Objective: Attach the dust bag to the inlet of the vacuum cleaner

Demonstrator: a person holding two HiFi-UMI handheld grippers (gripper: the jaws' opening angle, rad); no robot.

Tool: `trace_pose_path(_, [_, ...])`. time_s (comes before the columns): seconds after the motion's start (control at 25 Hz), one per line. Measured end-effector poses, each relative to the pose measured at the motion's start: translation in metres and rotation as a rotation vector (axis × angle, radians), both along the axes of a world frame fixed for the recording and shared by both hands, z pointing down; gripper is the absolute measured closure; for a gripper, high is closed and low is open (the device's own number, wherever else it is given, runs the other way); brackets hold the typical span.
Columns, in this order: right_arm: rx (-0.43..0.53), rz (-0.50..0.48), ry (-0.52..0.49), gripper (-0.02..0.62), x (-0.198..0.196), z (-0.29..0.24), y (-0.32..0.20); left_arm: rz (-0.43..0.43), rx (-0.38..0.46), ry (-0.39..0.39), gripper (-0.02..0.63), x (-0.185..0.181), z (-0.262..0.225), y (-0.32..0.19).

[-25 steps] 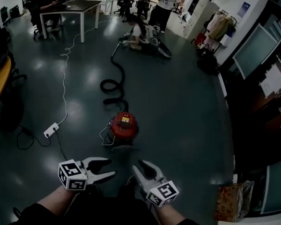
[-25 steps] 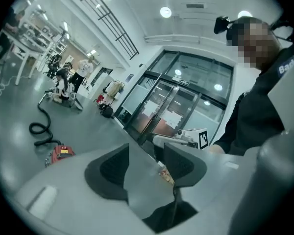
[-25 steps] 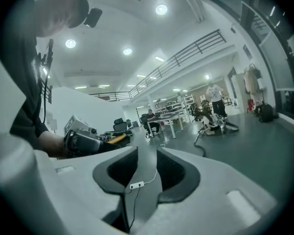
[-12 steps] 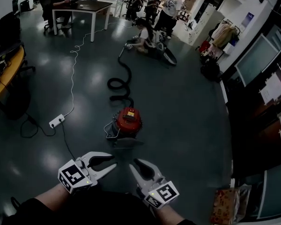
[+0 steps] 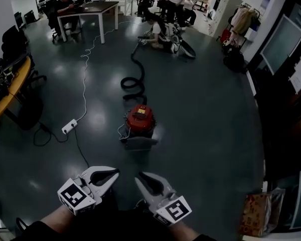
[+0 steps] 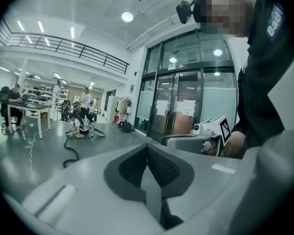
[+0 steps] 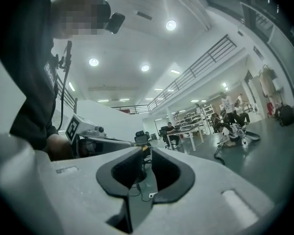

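Note:
The red vacuum cleaner [image 5: 140, 119] stands on the dark floor ahead of me, and its black hose [image 5: 133, 82] snakes away behind it. A flat grey piece [image 5: 139, 143] lies against its near side; I cannot tell what it is. No dust bag is clearly in view. My left gripper [image 5: 113, 173] hangs low in the head view, well short of the vacuum, shut and empty [image 6: 147, 150]. Beside it, my right gripper [image 5: 140, 177] is closing, with a narrow gap and nothing between its jaws [image 7: 146, 154]. Each gripper points across at the other.
A white power strip [image 5: 68, 127] with its cable lies left of the vacuum. A person crouches on the floor [image 5: 163, 34] at the hose's far end, with a table [image 5: 93, 8] and seated people beyond. A curved desk [image 5: 10, 84] is at left and a paper bag [image 5: 256, 212] at bottom right.
Both grippers' jaws have narrowed, and the left pair has come together. The grippers have turned towards each other, and the vacuum sits a little higher in the head view.

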State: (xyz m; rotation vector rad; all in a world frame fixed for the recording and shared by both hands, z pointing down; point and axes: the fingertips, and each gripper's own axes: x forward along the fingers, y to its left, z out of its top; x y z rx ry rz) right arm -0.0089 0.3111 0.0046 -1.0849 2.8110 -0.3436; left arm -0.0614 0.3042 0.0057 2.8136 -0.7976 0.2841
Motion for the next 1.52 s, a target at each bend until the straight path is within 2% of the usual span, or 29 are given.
trace_pose_path(0.12, [0.039, 0.010, -0.002, 0.548, 0.006, -0.017, 0.011, 0.031, 0.060, -0.023, 0.603, 0.012, -0.011, 0.009])
trace_pose_path(0.2, [0.075, 0.032, 0.012, 0.568, 0.007, -0.028, 0.017, 0.050, 0.083, -0.009, 0.604, 0.016, -0.018, 0.014])
trace_pose_path(0.28, [0.092, 0.064, 0.021, 0.592, 0.006, -0.036, 0.021, 0.069, 0.088, 0.011, 0.604, 0.018, -0.020, 0.020])
trace_pose_path(0.56, [0.133, 0.136, 0.065, 0.594, -0.004, -0.042, 0.022, 0.141, 0.115, 0.063, 0.604, 0.013, -0.026, 0.034])
trace_pose_path(0.96, [0.079, 0.123, 0.096, 0.594, -0.029, -0.025, 0.023, 0.130, 0.082, 0.098, 0.604, -0.008, -0.021, 0.031])
trace_pose_path(1.52, [0.125, 0.105, 0.091, 0.594, -0.039, -0.033, 0.021, 0.133, 0.103, 0.084, 0.604, -0.018, -0.028, 0.032])
